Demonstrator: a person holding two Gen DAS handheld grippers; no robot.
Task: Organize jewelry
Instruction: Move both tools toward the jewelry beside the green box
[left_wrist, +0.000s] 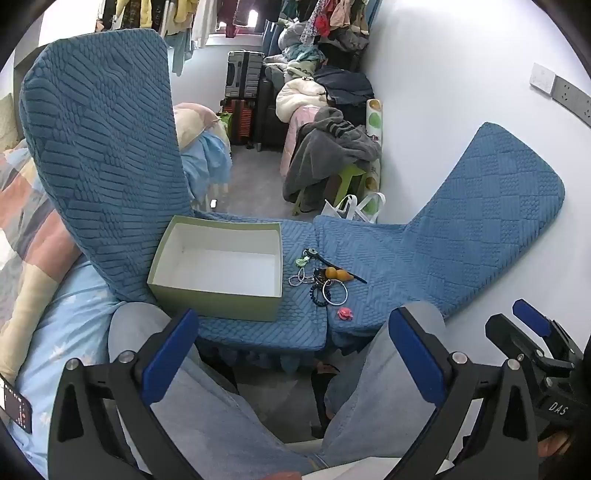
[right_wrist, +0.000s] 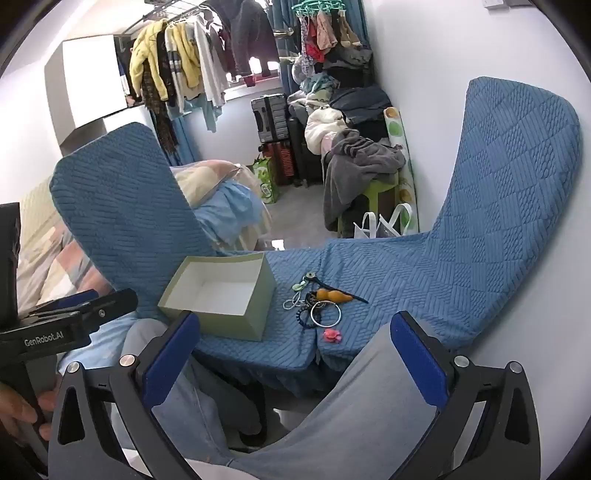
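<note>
From the left wrist view, the left gripper (left_wrist: 291, 354) tilts downward over the person's knees (left_wrist: 373, 373), its jaws spread as wide as they go with nothing between them. Ahead lie two blue quilted chair seats (left_wrist: 365, 251) pushed together, their backs splayed out to either side. On the left seat stands an open pale green box (left_wrist: 218, 299), its white inside bare. The jewelry heap (left_wrist: 325, 282) lies just right of the box, near the seam between the seats: a beaded bracelet, a silver bangle (left_wrist: 336, 293), a dark bead string, an orange gourd-shaped charm (left_wrist: 336, 274) and a green pendant (the smaller pieces are too tangled to sort out). A small pink flower piece (left_wrist: 345, 314) lies apart from the heap, near the front edge. The right gripper (left_wrist: 532, 321) shows at the lower right edge, seen from the side and also gaping.

From the right wrist view, the right gripper (right_wrist: 295, 350) points down less steeply, jaws fully apart and empty, framing the person's legs. The box (right_wrist: 225, 317) sits left of centre, the heap (right_wrist: 317, 302) just to its right, the pink piece (right_wrist: 332, 335) nearest the seat edge. The left gripper (right_wrist: 70, 306) juts in at the left, a hand (right_wrist: 18, 410) wrapped round its handle below.
</note>
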